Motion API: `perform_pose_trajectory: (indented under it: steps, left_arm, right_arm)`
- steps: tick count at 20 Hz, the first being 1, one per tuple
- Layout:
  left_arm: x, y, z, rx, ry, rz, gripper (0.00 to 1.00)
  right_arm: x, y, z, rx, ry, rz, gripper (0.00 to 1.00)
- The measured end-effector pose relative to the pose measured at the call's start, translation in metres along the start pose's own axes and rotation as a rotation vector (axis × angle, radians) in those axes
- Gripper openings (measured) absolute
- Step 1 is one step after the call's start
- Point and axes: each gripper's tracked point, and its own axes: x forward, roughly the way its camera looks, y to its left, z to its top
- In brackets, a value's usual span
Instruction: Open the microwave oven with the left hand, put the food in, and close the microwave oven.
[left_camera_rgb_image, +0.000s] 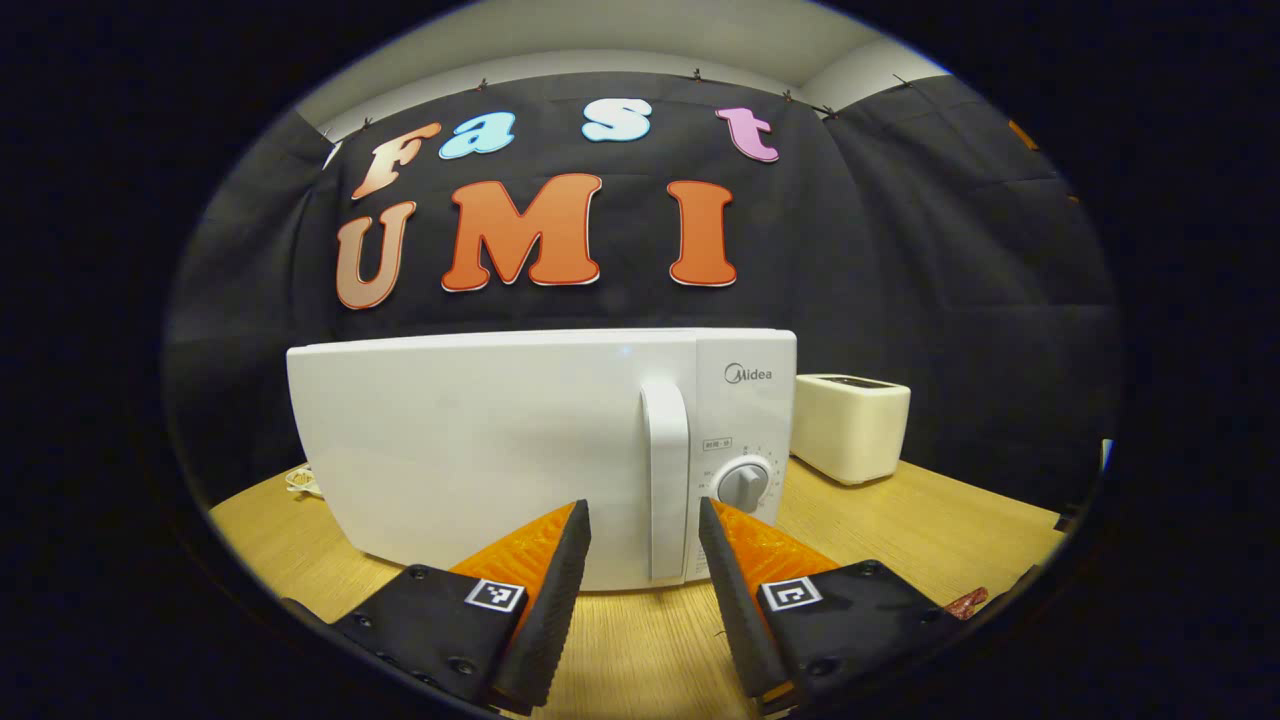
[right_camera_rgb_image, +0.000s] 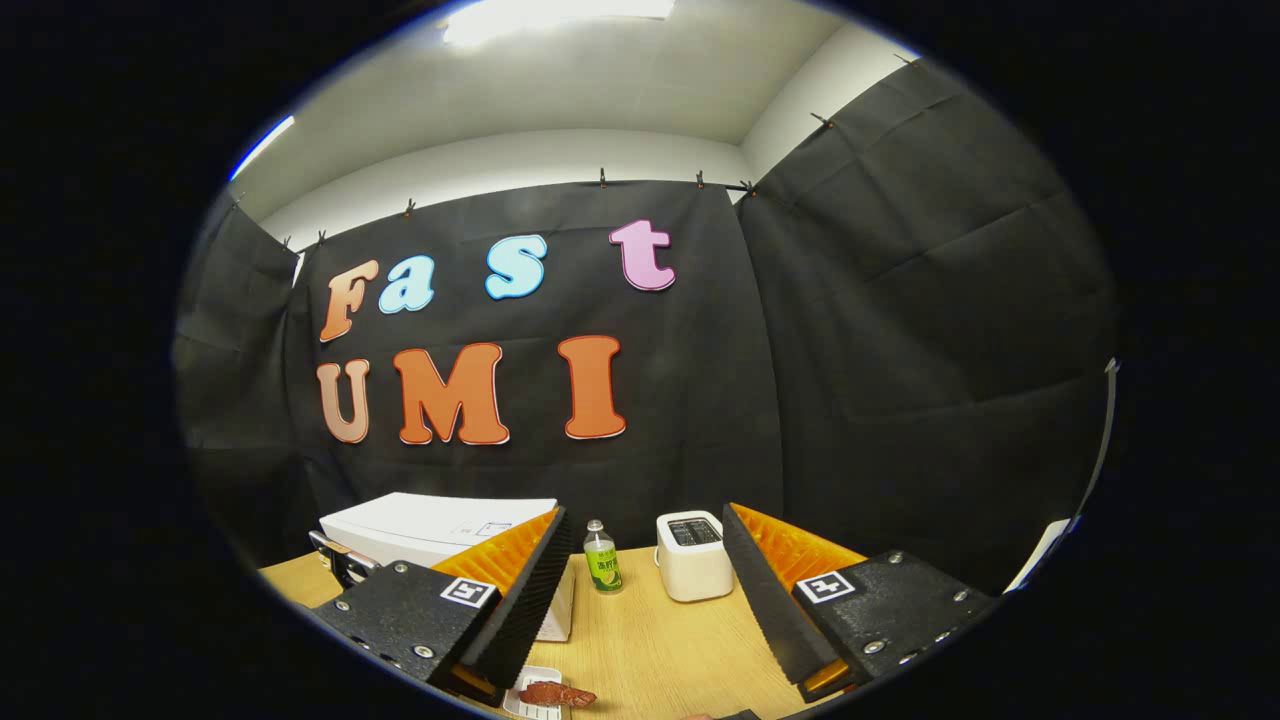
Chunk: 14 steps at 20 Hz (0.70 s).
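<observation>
Left hand-held gripper (left_camera_rgb_image: 645, 520) faces microwave handle (left_camera_rgb_image: 665, 480)

1. "Midea", with its round logo, stands at the top of the microwave oven (left_camera_rgb_image: 540, 450)'s control panel (left_camera_rgb_image: 745, 440), right of the door handle.
2. The small label and dial markings below it are too small to read.
3. The bottle (right_camera_rgb_image: 601, 560)'s label is too small to read.
</observation>
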Motion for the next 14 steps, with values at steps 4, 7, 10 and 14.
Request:
perform_pose_trajectory:
  steps: [4, 7, 10, 14]
  left_arm:
    - [0.021, -0.012, 0.001, 0.001, -0.013, -0.018, 0.70]
    - [0.034, -0.019, 0.008, 0.004, -0.023, -0.019, 0.36]
    - [0.045, -0.015, -0.007, -0.015, 0.006, 0.020, 0.39]
    - [0.041, -0.019, -0.005, -0.021, 0.015, -0.057, 0.10]
  right_arm:
    - [0.006, -0.008, -0.014, 0.032, 0.033, -0.004, 0.94]
    - [0.011, -0.009, -0.025, 0.049, 0.060, -0.007, 0.94]
    - [0.013, -0.007, -0.032, 0.051, 0.088, -0.006, 0.93]
    - [0.008, 0.005, -0.029, 0.063, 0.092, 0.025, 0.93]
